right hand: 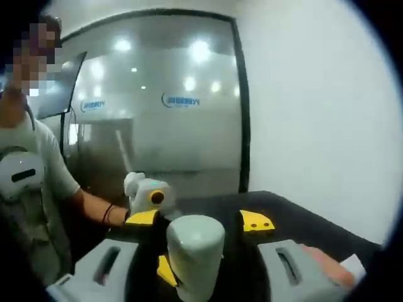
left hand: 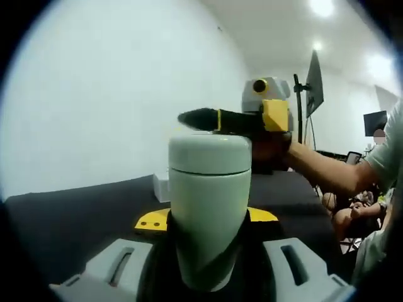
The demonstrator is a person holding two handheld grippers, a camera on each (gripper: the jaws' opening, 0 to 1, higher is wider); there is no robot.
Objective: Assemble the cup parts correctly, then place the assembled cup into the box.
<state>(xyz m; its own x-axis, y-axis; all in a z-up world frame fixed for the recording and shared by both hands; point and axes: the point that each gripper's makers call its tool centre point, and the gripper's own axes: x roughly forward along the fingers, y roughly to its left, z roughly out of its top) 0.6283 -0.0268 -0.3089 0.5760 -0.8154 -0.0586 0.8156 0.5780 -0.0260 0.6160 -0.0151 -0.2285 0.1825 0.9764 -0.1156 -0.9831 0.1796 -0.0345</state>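
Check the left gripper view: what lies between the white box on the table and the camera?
The pale green cup, lid on, stands between them, held in the left claw; it hides most of the white box on the black table.

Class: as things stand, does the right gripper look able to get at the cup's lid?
Probably yes: the right gripper is level with the lid of the cup, which the left gripper holds upright. Nothing stands between.

Facing each other close across the pale green cup (left hand: 209,207) (right hand: 194,251) over the dark table (left hand: 75,214) (right hand: 302,220), sharing cup and tabletop.
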